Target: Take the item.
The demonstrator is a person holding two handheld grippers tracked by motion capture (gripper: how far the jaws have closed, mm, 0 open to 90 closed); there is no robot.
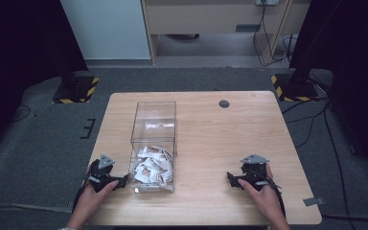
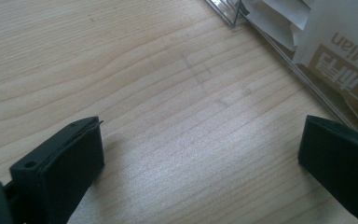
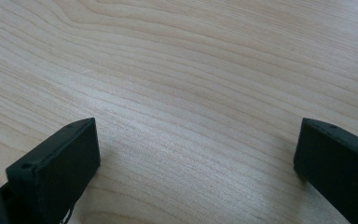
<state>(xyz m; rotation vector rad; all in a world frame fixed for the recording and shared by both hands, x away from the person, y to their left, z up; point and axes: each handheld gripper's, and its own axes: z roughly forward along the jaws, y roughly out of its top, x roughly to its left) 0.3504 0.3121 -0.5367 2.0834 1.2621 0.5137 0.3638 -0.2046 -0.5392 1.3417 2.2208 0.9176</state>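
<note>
On the near half of the wooden table [image 1: 211,120], one clear plastic box [image 1: 153,143] is seen from the high view, long and open-topped, with its near end heaped with white-and-tan sachets [image 1: 151,167]; their number cannot be counted, since they overlap. Two grippers are seen there, one in each hand: the left gripper [image 1: 120,182] is rested on the table just beside the box's near left corner, and the right gripper [image 1: 233,180] is set down well apart from the box, toward the table's right side. One round dark grommet [image 1: 224,103] is seen near the far edge, and two black stands with yellow-striped bases [image 1: 75,88] are placed on the floor beyond the far corners.

Close detail is given by the left gripper view: the box's clear wall [image 2: 279,51] is shown at upper right, with printed sachets [image 2: 349,51] pressed against it from inside, and the two black jaws are held wide apart over bare wood with nothing between them. Bare wood grain [image 3: 191,93] is shown in the right gripper view, and those two jaws are likewise spread wide and empty
</note>
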